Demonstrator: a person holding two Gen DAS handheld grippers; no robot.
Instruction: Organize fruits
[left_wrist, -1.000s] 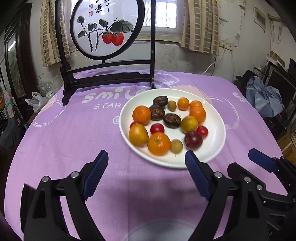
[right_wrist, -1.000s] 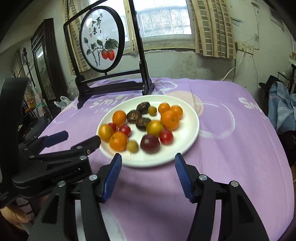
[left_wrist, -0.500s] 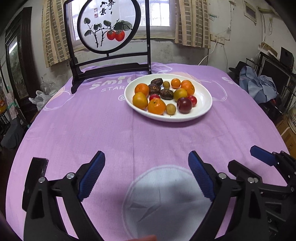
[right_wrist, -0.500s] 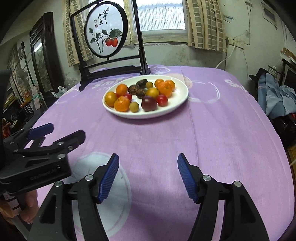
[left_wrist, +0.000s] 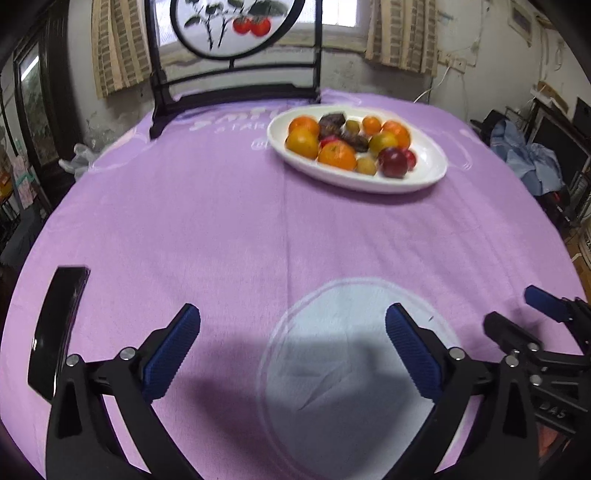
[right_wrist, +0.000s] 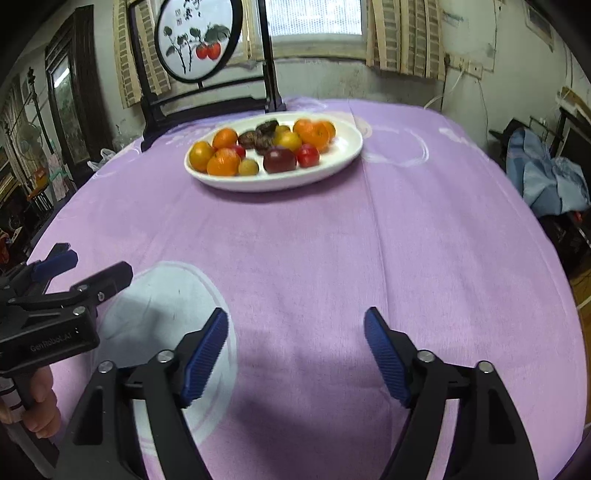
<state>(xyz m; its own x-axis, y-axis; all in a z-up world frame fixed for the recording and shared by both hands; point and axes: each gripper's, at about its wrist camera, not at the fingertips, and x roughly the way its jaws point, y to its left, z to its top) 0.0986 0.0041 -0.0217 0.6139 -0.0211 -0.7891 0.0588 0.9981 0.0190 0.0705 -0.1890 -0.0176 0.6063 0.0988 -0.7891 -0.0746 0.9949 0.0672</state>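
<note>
A white plate (left_wrist: 424, 177) (right_wrist: 343, 155) holds several fruits at the far side of the purple tablecloth: oranges (left_wrist: 336, 157) (right_wrist: 223, 162), a dark red plum (left_wrist: 392, 162) (right_wrist: 279, 159), small red fruits, brown ones and a small green one. My left gripper (left_wrist: 291, 325) is open and empty, low over the near part of the cloth. My right gripper (right_wrist: 295, 325) is open and empty, also near the front edge, far from the plate. The right gripper shows at the right edge of the left wrist view (left_wrist: 546, 314).
A dark wooden stand with a round painted screen (right_wrist: 199, 40) stands behind the plate. A pale round print (left_wrist: 354, 369) marks the cloth under the grippers. Clutter and blue cloth (right_wrist: 543, 181) lie beyond the table's right edge.
Both grippers have pulled back from the plate toward the near edge of the table. The plate now sits far off. Both stay open.
</note>
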